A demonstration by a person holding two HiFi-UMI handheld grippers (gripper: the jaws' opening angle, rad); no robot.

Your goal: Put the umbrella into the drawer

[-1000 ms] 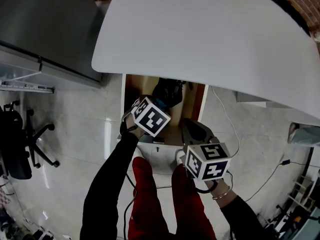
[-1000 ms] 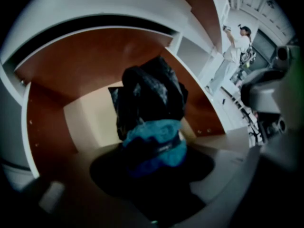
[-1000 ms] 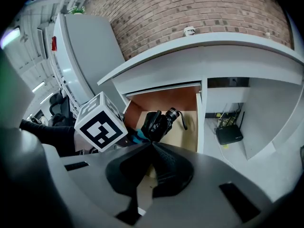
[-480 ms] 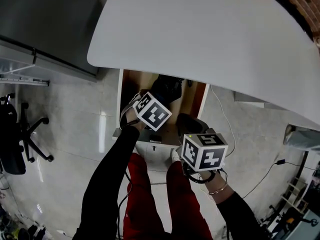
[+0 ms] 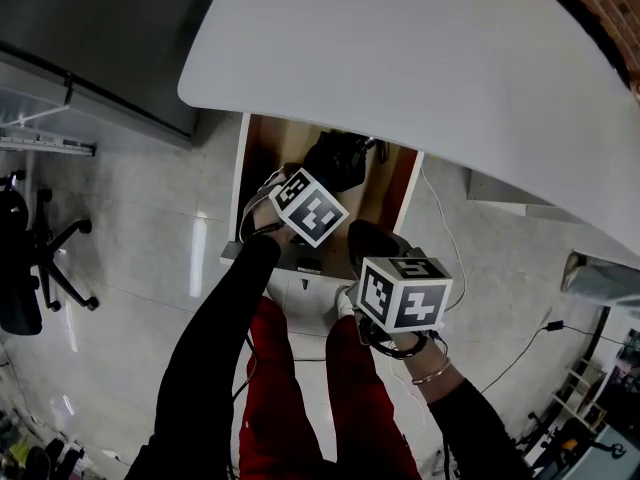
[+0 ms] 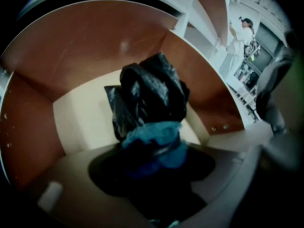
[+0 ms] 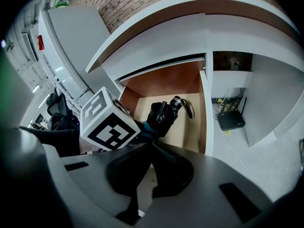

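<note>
In the head view, the drawer (image 5: 243, 168) stood pulled out from under the near edge of the desk (image 5: 400, 58), toward its left corner. The umbrella (image 5: 335, 158), folded and black, lay on the drawer floor with its far end tucked under the desk edge. The left claw (image 5: 312, 183) reached down into the drawer at the umbrella's near end, which looked like the hold that carries it in. The right claw (image 5: 368, 243) hung just outside the drawer front, to the right and apart from the umbrella, probably kept back so the drawer mouth stayed free.

In the left gripper view, the left claw (image 6: 152, 151) was clenched on the teal near end of the umbrella (image 6: 149, 94). The black bundle stretched away from it toward the back wall of the drawer (image 6: 95, 51). Gripping by the end let the length go in first, low over the floor.

In the right gripper view, the right claw (image 7: 152, 148) had its jaws pressed together with nothing between them. It pointed at the drawer (image 7: 204, 113) from outside. The umbrella (image 7: 161, 113) lay aslant on the floor, its handle and strap toward the right wall. By my reading the placing was nearly done. What remained was to release the near end, draw back and push the drawer in, for which the idle right claw seemed well placed.
</note>
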